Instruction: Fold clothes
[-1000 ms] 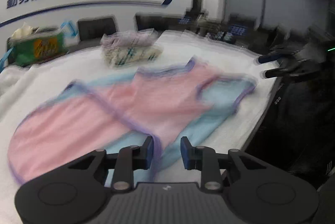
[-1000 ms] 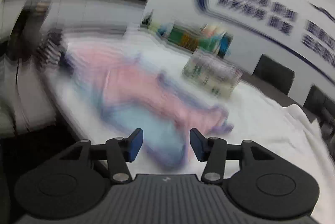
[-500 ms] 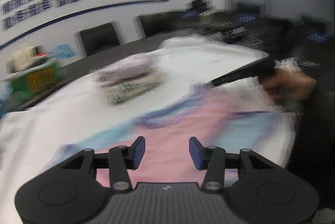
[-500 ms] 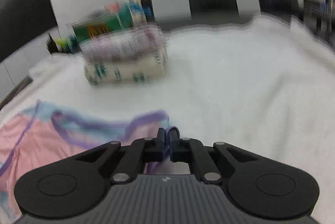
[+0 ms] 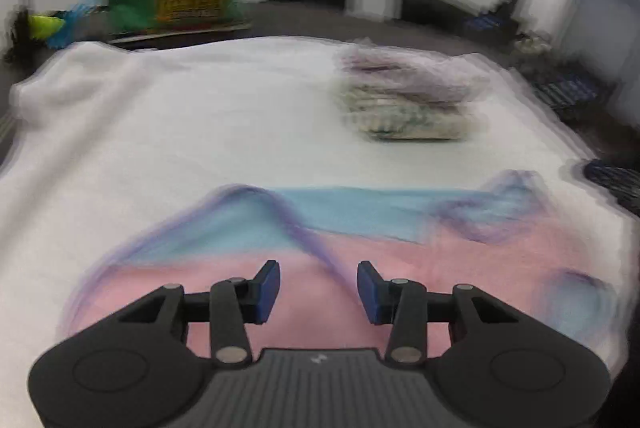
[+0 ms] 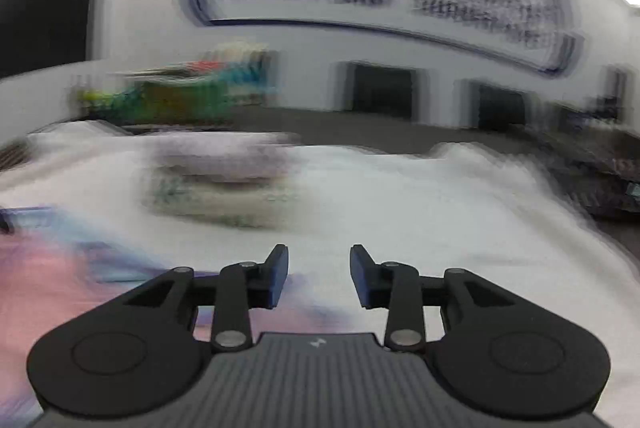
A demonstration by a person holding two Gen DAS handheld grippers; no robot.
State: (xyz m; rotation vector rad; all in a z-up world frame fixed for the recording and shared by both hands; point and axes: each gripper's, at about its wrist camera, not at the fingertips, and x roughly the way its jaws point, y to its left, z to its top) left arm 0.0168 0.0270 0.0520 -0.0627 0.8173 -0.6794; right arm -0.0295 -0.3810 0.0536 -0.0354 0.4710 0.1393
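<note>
The garment (image 5: 400, 248) is pink with a light blue band and purple trim along its edges. It lies on a white cloth (image 5: 180, 132) that covers the table. The folded stack (image 5: 404, 108) shows a purplish layer over cream ones with small dark green marks (blurred). At the far left corner a green box (image 5: 176, 4) carries an orange-yellow label.

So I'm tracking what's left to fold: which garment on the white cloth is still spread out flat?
The pink and blue garment nearest the grippers; the others sit in a folded stack.
</note>
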